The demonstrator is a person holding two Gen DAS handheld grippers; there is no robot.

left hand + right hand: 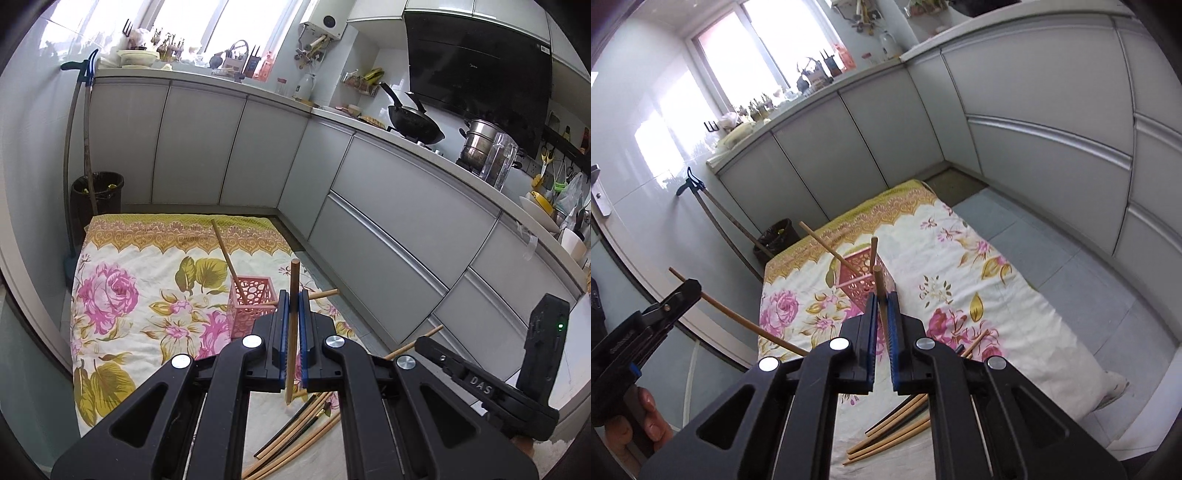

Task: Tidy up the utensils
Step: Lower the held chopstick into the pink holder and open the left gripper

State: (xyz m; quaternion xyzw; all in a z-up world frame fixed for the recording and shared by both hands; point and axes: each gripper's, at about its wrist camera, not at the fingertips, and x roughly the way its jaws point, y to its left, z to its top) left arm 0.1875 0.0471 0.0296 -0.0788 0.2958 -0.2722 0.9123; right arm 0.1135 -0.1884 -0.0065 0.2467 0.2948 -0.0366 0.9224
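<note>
While each gripper (293,295) (882,299) clamps a slim tan wooden chopstick (293,332) (880,291), pink lattice basket (251,306) beyond

The chopsticks (293,325) are looking like plain matt wood, light brown. The holder (251,302) is showing as pink plastic with many round holes. The cloth (122,280) under them is appearing soft and matt, printed with flowers. The cabinet doors (399,199) are shining smooth and glossy, with metal handle strips. The gripper (882,306) arms are looking like matt black plastic with bright metal bolts.
</note>
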